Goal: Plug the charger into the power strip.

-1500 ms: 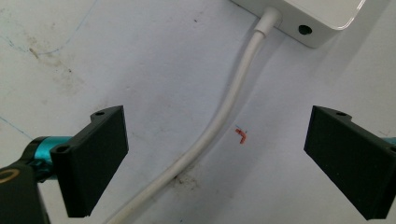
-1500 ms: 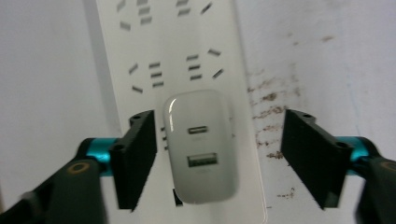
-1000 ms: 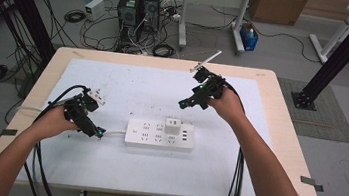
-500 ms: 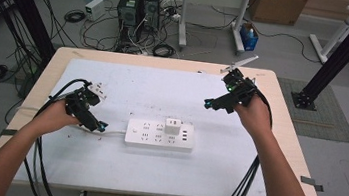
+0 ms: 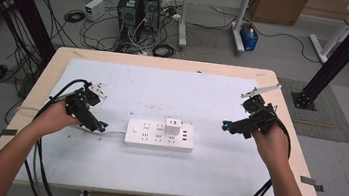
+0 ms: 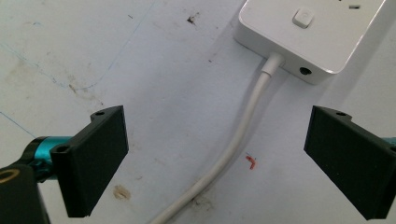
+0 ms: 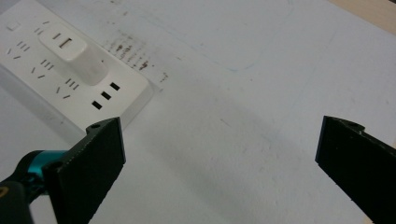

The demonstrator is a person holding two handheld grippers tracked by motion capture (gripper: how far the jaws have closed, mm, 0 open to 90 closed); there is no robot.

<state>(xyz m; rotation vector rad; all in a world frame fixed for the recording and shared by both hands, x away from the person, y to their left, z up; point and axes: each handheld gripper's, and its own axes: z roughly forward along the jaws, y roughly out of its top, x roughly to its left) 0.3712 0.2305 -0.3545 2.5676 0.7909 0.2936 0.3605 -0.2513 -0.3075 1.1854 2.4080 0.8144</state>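
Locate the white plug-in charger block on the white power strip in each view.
High view: the white plug-in charger block stands on the white rectangular power strip, mid-table.
Left gripper view: not in the picture; the strip's cable end lies at upper right.
Right gripper view: the block sits upper left.
Shared landmark: the power strip.

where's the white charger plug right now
In the high view the white charger plug sits plugged into the power strip at the middle of the table, toward the strip's right end, between the two grippers.
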